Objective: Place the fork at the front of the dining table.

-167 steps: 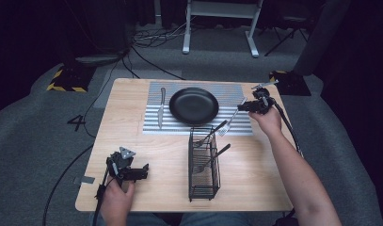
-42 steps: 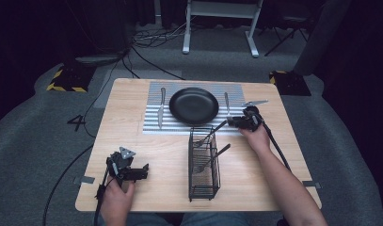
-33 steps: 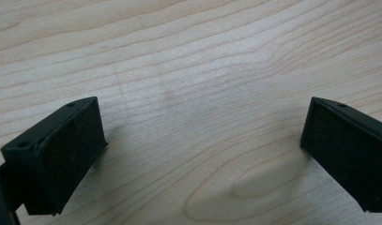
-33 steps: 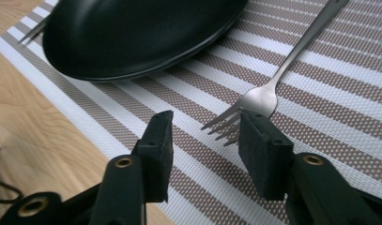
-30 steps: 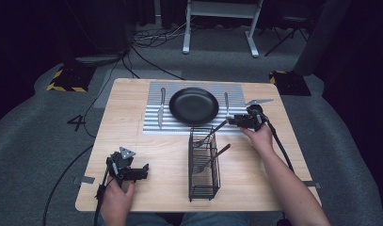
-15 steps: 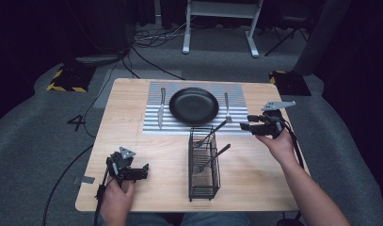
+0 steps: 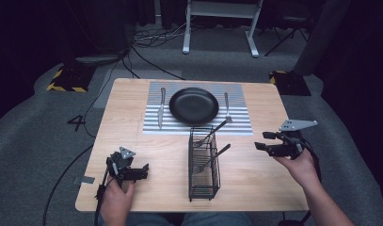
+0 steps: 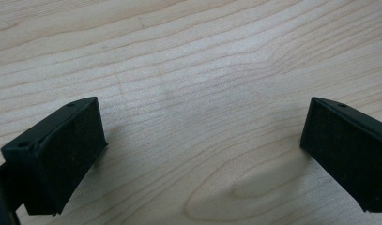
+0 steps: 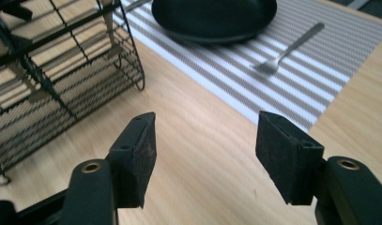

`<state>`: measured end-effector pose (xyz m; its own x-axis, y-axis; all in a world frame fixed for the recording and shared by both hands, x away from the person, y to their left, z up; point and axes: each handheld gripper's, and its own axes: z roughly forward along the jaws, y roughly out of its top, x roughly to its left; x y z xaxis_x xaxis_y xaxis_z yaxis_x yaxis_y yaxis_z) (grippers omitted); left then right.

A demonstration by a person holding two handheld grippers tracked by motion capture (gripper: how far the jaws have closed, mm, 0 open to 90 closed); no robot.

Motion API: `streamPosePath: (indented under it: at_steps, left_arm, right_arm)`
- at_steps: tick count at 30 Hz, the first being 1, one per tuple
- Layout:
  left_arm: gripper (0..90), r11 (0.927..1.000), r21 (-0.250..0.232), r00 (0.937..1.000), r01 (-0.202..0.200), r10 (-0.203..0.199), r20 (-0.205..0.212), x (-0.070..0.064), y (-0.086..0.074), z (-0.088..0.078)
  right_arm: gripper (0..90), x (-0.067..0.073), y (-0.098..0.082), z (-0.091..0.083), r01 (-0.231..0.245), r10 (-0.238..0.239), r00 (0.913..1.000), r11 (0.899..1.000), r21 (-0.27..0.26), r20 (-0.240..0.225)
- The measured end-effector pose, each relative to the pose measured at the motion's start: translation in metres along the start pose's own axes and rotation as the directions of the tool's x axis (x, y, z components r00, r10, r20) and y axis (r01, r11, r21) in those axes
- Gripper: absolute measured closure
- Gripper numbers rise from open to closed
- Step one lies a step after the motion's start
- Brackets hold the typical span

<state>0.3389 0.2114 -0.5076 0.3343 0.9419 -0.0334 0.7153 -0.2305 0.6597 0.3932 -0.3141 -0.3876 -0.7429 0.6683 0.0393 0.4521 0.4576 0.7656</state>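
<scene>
Claw (image 7: 263,141) on my right hangs with jaws apart by the worktop's right edge, so I'd swing it squarely over a handle in the rack (image 7: 204,162) mid-worktop; left claw (image 7: 143,170) rests apart near the front-left corner.

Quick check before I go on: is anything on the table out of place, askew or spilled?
Nothing spilled or damaged. The knife lies left of the black plate and the fork right of it, both roughly straight on the striped mat. Some utensils lean out of the wire caddy at an angle. Both grippers are open and empty.
</scene>
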Motion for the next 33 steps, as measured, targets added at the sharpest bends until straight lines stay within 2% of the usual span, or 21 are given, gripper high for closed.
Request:
streamPosePath:
  at_steps: [2, 6, 10, 15, 19, 23, 26, 27, 33]
  left_arm:
    - [0.2, 1.0000, 0.000, 1.0000, 0.000, 0.000, 0.000, 0.000, 0.000, 0.000]
    - [0.2, 1.0000, 0.000, 1.0000, 0.000, 0.000, 0.000, 0.000, 0.000, 0.000]
    - [0.2, 1.0000, 0.000, 1.0000, 0.000, 0.000, 0.000, 0.000, 0.000, 0.000]
    - [0.2, 1.0000, 0.000, 1.0000, 0.000, 0.000, 0.000, 0.000, 0.000, 0.000]
    - [0.2, 1.0000, 0.000, 1.0000, 0.000, 0.000, 0.000, 0.000, 0.000, 0.000]
    - [0.2, 1.0000, 0.000, 1.0000, 0.000, 0.000, 0.000, 0.000, 0.000, 0.000]
    - [0.2, 1.0000, 0.000, 1.0000, 0.000, 0.000, 0.000, 0.000, 0.000, 0.000]
    - [0.2, 1.0000, 0.000, 1.0000, 0.000, 0.000, 0.000, 0.000, 0.000, 0.000]
    - [0.2, 1.0000, 0.000, 1.0000, 0.000, 0.000, 0.000, 0.000, 0.000, 0.000]
  right_arm:
    - [38.8, 0.002, -0.007, -0.006, -0.004, 0.004, 0.9999, 1.000, 0.013, 0.012]
    - [38.3, 0.007, -0.019, -0.019, -0.024, 0.024, 0.9997, 0.999, 0.026, 0.005]
    - [37.8, 0.017, -0.033, -0.027, -0.021, 0.021, 0.9998, 0.998, 0.057, 0.002]
    - [38.2, 0.021, -0.043, -0.029, -0.029, 0.030, 0.9995, 0.998, 0.055, -0.006]
    - [38.7, 0.026, -0.056, -0.028, -0.048, 0.049, 0.9987, 0.997, 0.057, -0.013]
    - [39.0, 0.027, -0.070, -0.022, -0.047, 0.047, 0.9989, 0.997, 0.056, -0.005]
    - [39.2, 0.028, -0.080, -0.017, -0.053, 0.050, 0.9978, 0.997, 0.049, 0.042]
    - [39.5, 0.028, -0.083, -0.015, -0.052, 0.049, 0.9978, 0.998, 0.047, 0.044]
    - [39.6, 0.033, -0.095, -0.002, -0.060, 0.060, 0.9981, 0.998, 0.032, 0.016]
